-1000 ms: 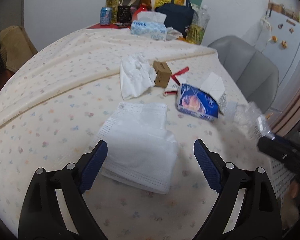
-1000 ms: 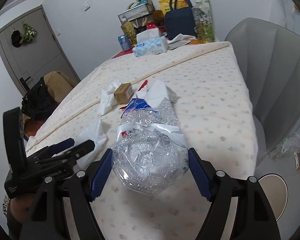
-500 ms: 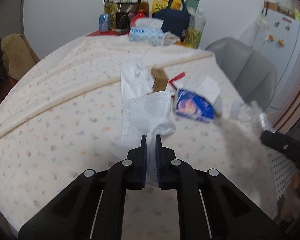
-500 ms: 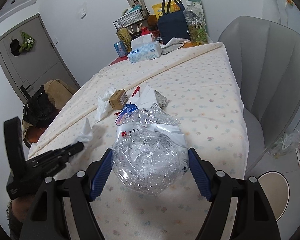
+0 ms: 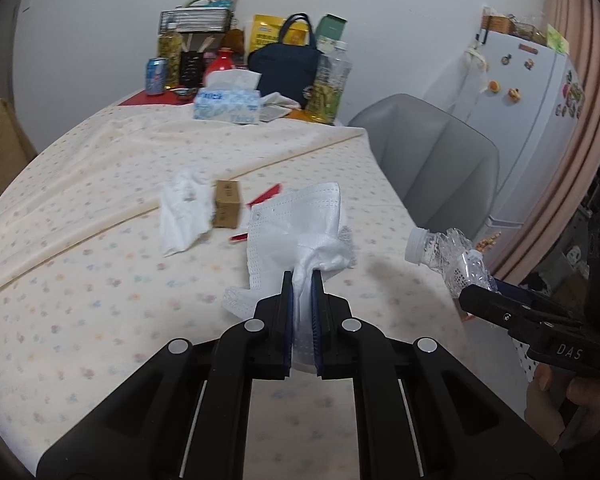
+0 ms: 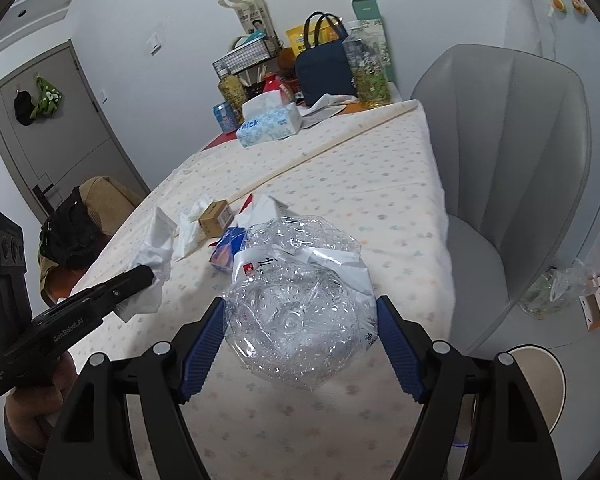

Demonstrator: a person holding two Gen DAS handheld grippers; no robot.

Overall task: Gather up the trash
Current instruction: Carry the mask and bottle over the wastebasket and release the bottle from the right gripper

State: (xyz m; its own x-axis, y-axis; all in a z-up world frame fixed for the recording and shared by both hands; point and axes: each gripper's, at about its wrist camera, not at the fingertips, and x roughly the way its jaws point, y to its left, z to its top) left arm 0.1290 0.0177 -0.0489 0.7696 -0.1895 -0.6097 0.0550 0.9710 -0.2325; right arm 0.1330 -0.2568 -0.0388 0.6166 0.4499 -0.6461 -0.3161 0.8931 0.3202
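Face mask (image 5: pixel 300 236), white, crumpled: pinched in left gripper (image 5: pixel 302 292), trailing toward upper frame. Crushed plastic bottle (image 6: pixel 296 300): clamped in right gripper (image 6: pixel 300 344), base toward camera, cap end pointing away.

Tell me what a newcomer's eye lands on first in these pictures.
First, the crushed clear plastic bottle gripped in the right claw, filling the foreground above the flowered tablecloth. Next, the white face mask pinched in the shut left claw, lifted off the cloth. Behind it lie a crumpled tissue and a small cardboard box.
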